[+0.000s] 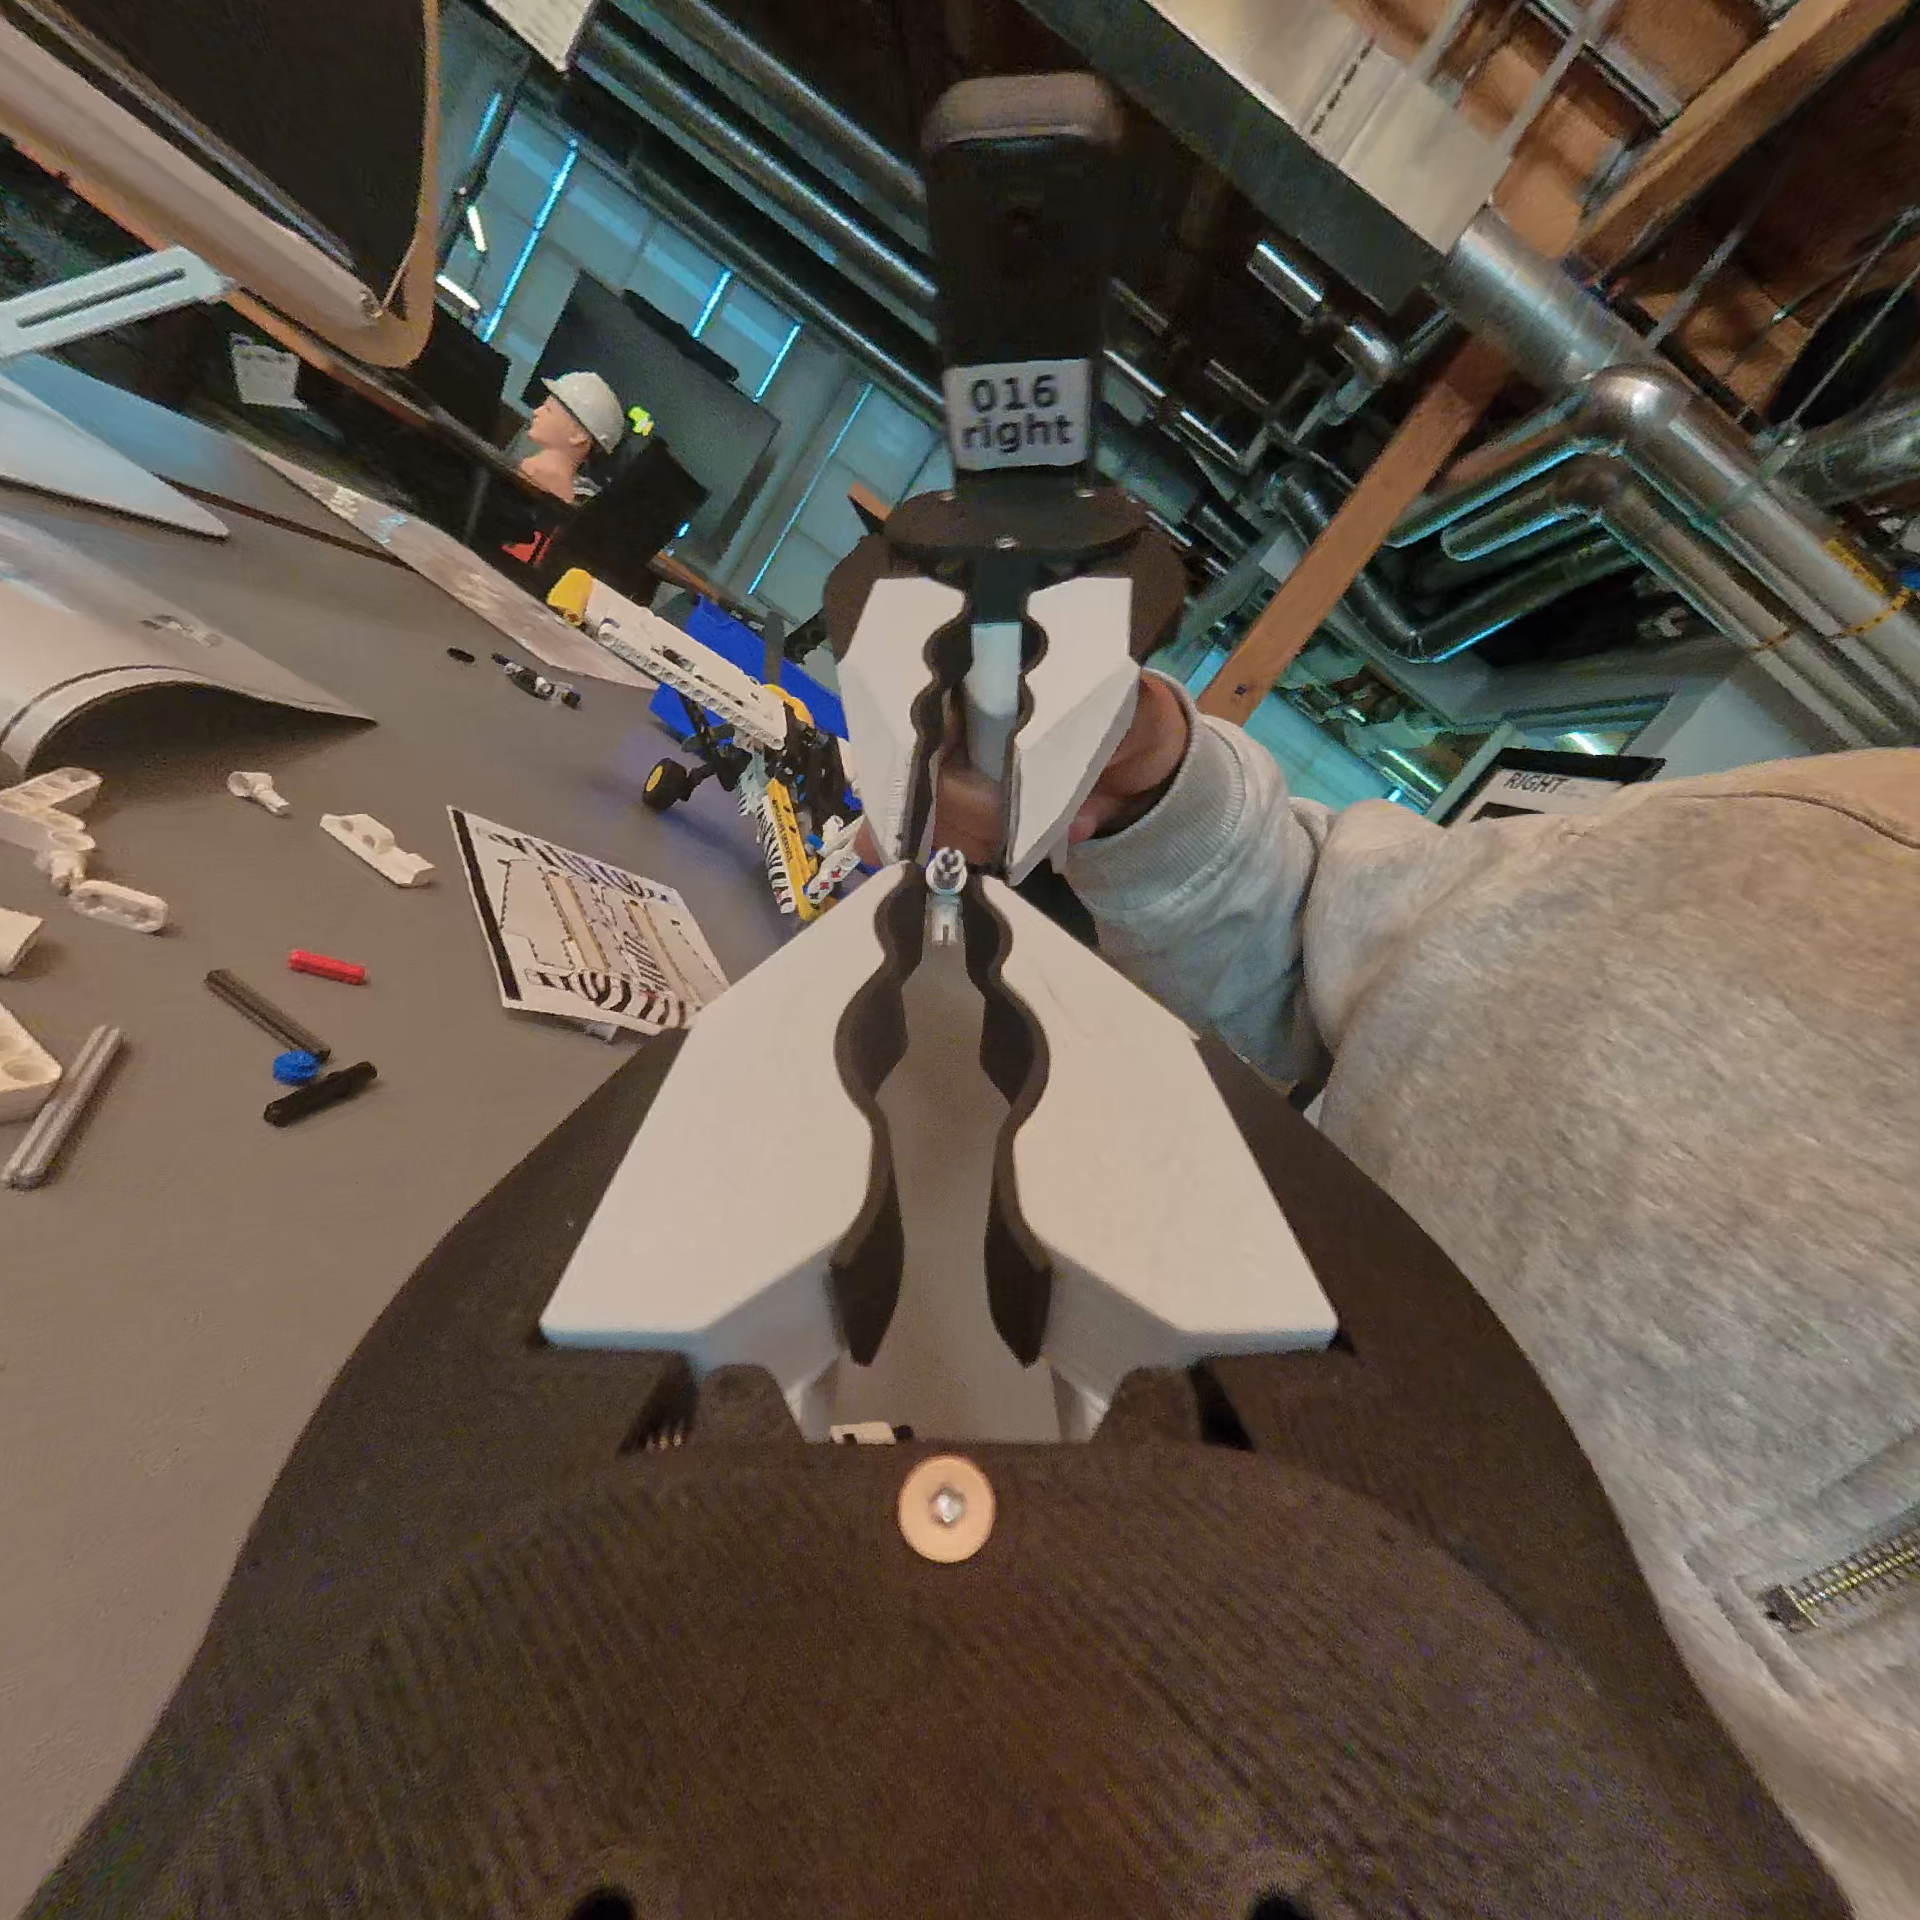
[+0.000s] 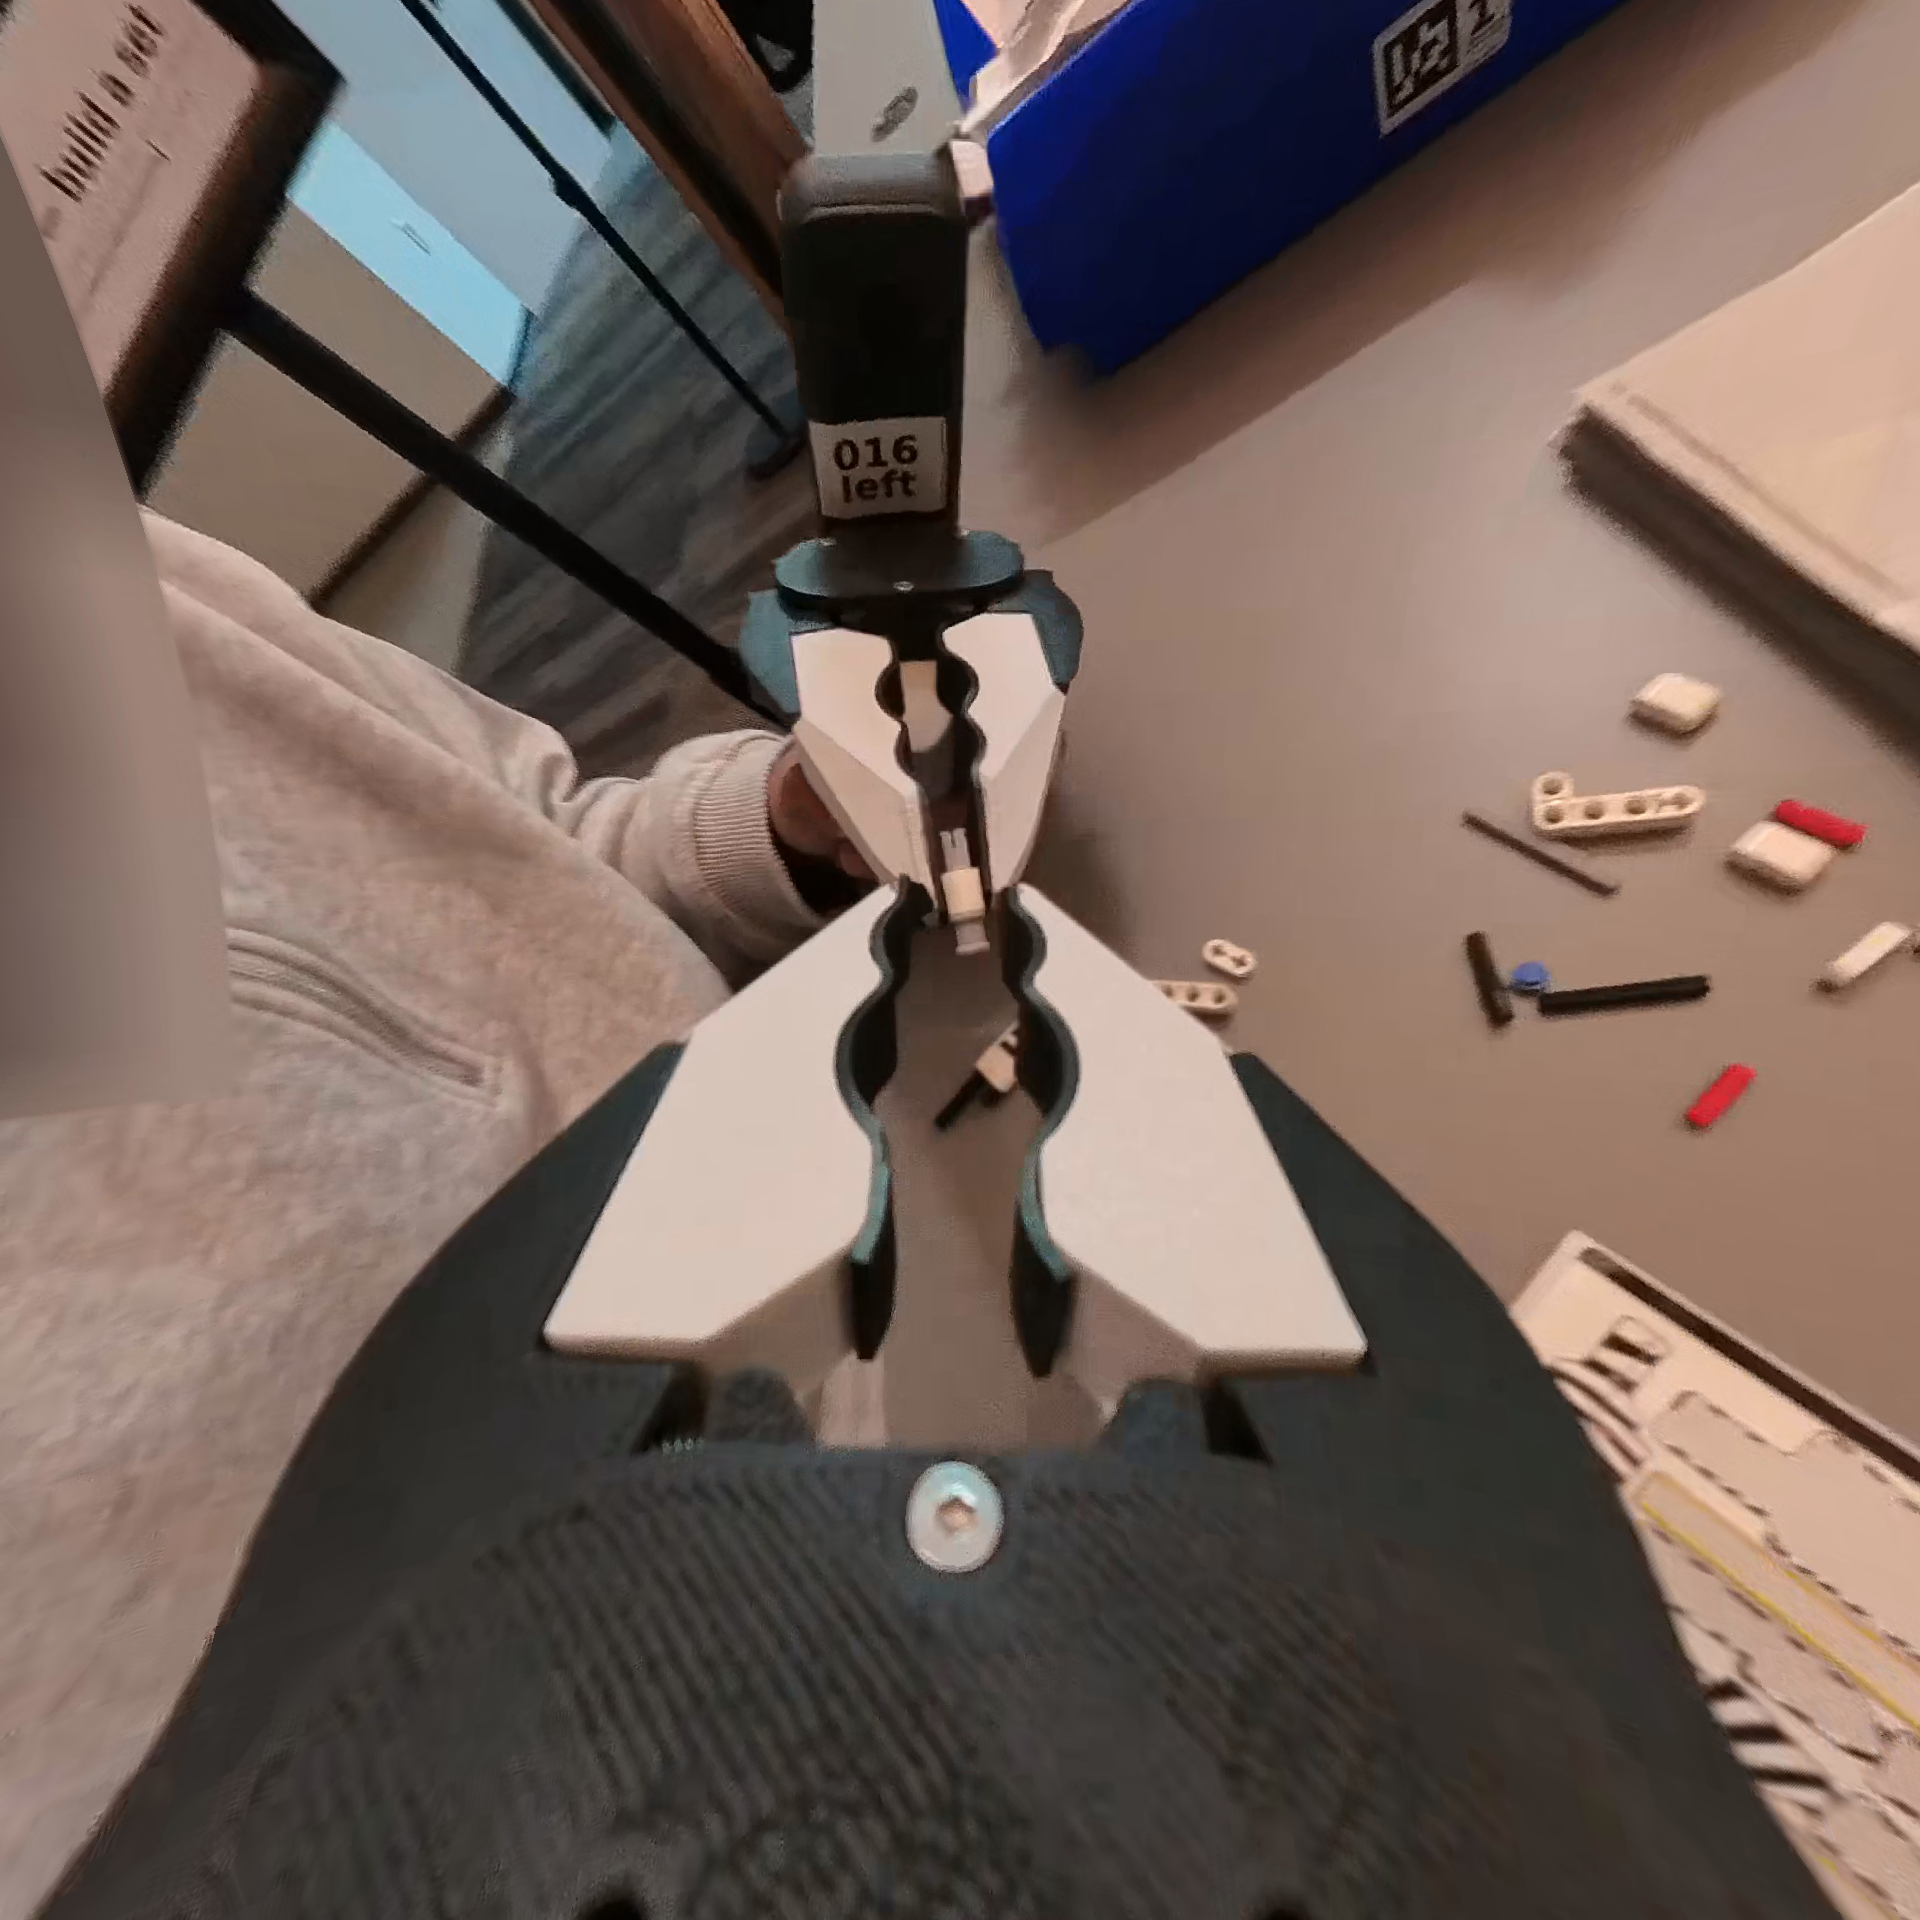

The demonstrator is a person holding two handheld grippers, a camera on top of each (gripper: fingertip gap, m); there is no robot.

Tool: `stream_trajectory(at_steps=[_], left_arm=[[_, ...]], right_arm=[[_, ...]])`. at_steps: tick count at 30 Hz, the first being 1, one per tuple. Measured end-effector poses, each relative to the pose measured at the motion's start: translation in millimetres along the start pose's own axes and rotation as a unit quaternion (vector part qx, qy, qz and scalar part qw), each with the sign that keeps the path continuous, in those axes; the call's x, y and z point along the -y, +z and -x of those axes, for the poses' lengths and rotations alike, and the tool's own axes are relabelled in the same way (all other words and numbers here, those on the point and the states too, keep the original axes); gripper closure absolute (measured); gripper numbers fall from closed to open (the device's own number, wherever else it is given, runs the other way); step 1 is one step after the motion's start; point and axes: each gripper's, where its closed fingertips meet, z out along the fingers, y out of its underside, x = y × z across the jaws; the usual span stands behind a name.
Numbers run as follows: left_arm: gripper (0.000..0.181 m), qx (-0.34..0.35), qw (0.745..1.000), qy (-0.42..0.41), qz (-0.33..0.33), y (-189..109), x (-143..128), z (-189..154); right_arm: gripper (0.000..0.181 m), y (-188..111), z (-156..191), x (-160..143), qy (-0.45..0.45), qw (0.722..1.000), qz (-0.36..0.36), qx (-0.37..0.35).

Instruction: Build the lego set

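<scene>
My two grippers meet tip to tip above the grey table (image 1: 312,1247). My left gripper (image 1: 943,883) is shut on a small white Lego pin (image 1: 943,914), which sticks out past its fingertips. In the right wrist view the pin (image 2: 961,894) reaches from the left gripper (image 2: 951,862) into the tips of my right gripper (image 2: 956,909). The right gripper's jaws stand slightly apart around the pin's free end. The right gripper also shows in the left wrist view (image 1: 958,857). A partly built yellow, white and black Lego vehicle (image 1: 748,748) stands on the table behind.
A sticker sheet (image 1: 582,925) lies left of the grippers. Loose parts are scattered: a red pin (image 1: 327,966), black axles (image 1: 265,1013), a grey axle (image 1: 62,1107), a white L-beam (image 2: 1616,810). A blue box (image 2: 1195,177) and an open booklet (image 2: 1766,468) lie farther off. A person's grey sleeve (image 1: 1558,1039) is close by. Both grippers' tips are close together, under 4 cm apart.
</scene>
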Motion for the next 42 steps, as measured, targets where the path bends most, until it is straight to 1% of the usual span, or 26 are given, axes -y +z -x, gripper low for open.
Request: stream_trajectory(at_steps=[2, 4, 6, 9, 11, 13, 14, 16, 17, 19, 23, 28, 33, 36, 38, 42], left_arm=[[0.175, -0.001, 1.0, -0.006, -0.008, -1, 2, 1], [0.175, -0.01, 1.0, -0.021, -0.011, -2, 3, 0], [0.175, -0.01, 1.0, -0.023, -0.012, -2, 3, 0], [0.175, -0.014, 0.999, -0.034, -0.02, -3, 5, 1], [0.175, -0.021, 0.999, -0.041, -0.025, -4, 7, 0], [0.175, -0.021, 0.998, -0.043, -0.031, -4, 8, 1], [0.174, -0.023, 0.998, -0.043, -0.037, -5, 10, 0], [0.16, -0.015, 0.998, -0.044, -0.05, -7, 13, 4], [0.16, -0.018, 0.997, -0.046, -0.054, -8, 15, 3], [0.163, -0.027, 0.997, -0.051, -0.053, -8, 14, 2], [0.163, -0.033, 0.997, -0.051, -0.054, -8, 14, 0], [0.178, -0.032, 0.996, -0.057, -0.053, -8, 14, 1], [0.179, -0.038, 0.997, -0.057, -0.043, -8, 12, -1], [0.179, -0.034, 0.998, -0.05, -0.026, -5, 7, -2], [0.179, -0.037, 0.998, -0.044, -0.013, -3, 3, -4], [0.179, -0.037, 0.998, -0.043, -0.002, -1, -1, -5]], right_arm=[[0.165, -2, 3, -1, 0.023, 0.999, -0.004, 0.024], [0.165, -1, 4, -1, 0.028, 0.999, -0.009, 0.031], [0.167, 0, 2, -1, 0.02, 1.0, -0.009, 0.022], [0.167, 4, -1, -5, 0.002, 1.0, 0.012, 0.004], [0.176, 5, -2, -5, -0.01, 1.0, 0.014, -0.009], [0.176, 4, -3, -2, -0.02, 1.0, 0.01, -0.02], [0.176, 3, -2, 1, -0.023, 1.0, 0.001, -0.021], [0.176, -2, -2, 10, -0.021, 0.999, -0.027, -0.022], [0.176, -5, -2, 13, -0.018, 0.999, -0.04, -0.021], [0.177, -8, -4, 15, -0.01, 0.998, -0.054, -0.021], [0.176, -5, -5, 9, -0.007, 0.998, -0.054, -0.023], [0.177, -2, -4, 7, -0.022, 0.998, -0.046, -0.034], [0.176, -2, -2, 4, -0.023, 0.999, -0.041, -0.024], [0.167, -5, 3, 6, -0.024, 0.999, -0.044, -0.006], [0.168, -4, 5, 4, -0.03, 0.999, -0.034, -0.004], [0.175, -2, 3, -4, -0.073, 0.997, 0.008, -0.033]])
